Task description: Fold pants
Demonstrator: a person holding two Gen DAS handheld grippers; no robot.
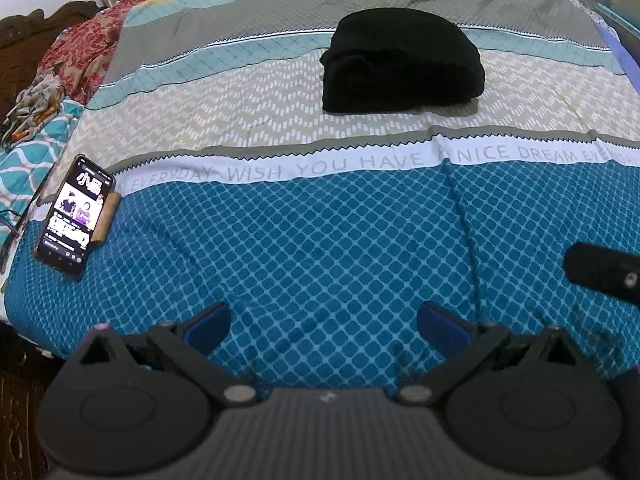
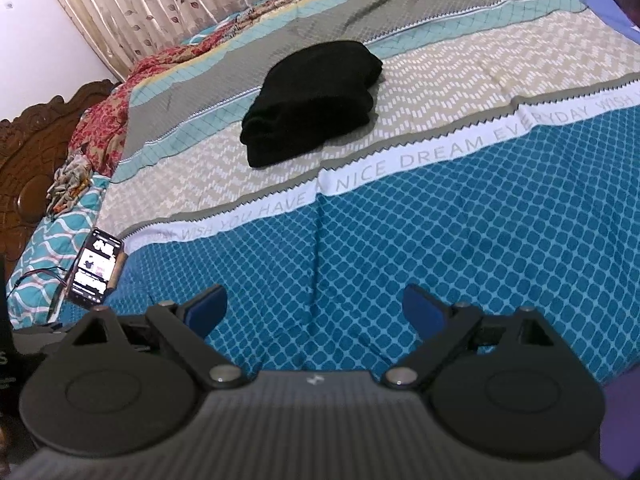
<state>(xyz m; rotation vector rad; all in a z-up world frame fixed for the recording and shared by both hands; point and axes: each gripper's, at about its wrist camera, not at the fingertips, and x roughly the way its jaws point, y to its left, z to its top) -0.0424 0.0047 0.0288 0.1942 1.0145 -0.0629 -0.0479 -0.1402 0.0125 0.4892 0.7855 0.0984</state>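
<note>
While both grippers' fingers (image 1: 210,322) gape, bedsheet (image 1: 320,240) reads "HAVE A NICE DREAM".

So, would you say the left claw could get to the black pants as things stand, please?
Probably yes. The left claw is open, holding nothing, and only bare bedspread lies between it and the folded black pants. The phone sits off to the side, clear of that path.

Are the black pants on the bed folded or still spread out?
Folded: the black pants lie as a compact stacked bundle with layered edges visible, on the bedspread, away from both open grippers.
</note>
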